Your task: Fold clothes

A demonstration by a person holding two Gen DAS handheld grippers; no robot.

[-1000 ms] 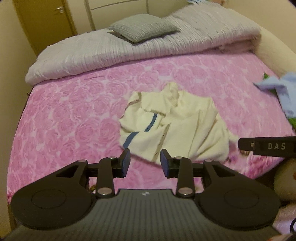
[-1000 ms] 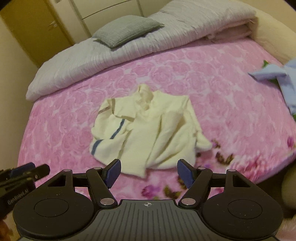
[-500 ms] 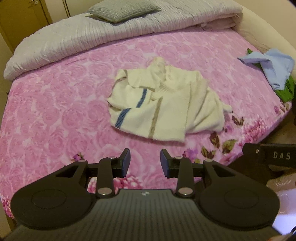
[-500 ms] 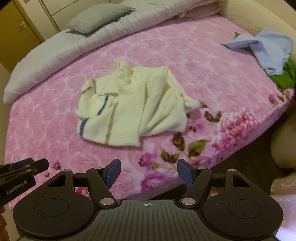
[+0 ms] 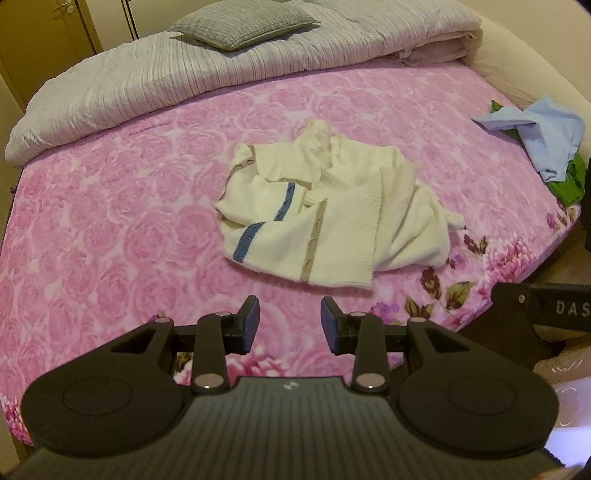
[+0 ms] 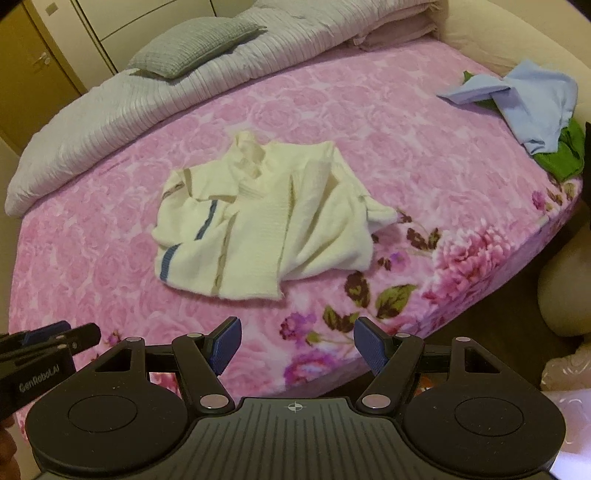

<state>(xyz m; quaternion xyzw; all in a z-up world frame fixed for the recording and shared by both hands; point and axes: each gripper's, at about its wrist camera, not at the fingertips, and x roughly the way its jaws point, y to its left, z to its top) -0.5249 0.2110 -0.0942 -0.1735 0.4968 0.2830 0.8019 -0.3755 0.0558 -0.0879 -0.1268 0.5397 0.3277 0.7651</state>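
While both tools hang over the near edge of the bed [image 5: 110, 229], the cream sweater [image 5: 332, 218] lies crumpled in the middle of the pink rose-patterned cover, well ahead of the fingers and touched by neither. It has a blue stripe [image 5: 258, 225] on a sleeve at its left and a beige band running down a folded panel; the collar points toward the far side.

The left gripper [image 5: 290, 325] has its fingers released, with a gap between the pads and nothing in it. The right gripper [image 6: 297, 345] is spread wider, also empty.

At the far side a grey quilt [image 5: 177, 74] is rolled along the bed with a grey pillow [image 5: 240, 22] on top. Near the right edge lies a light blue garment [image 6: 528, 96] over a green one [image 6: 561, 151], well apart from the sweater.
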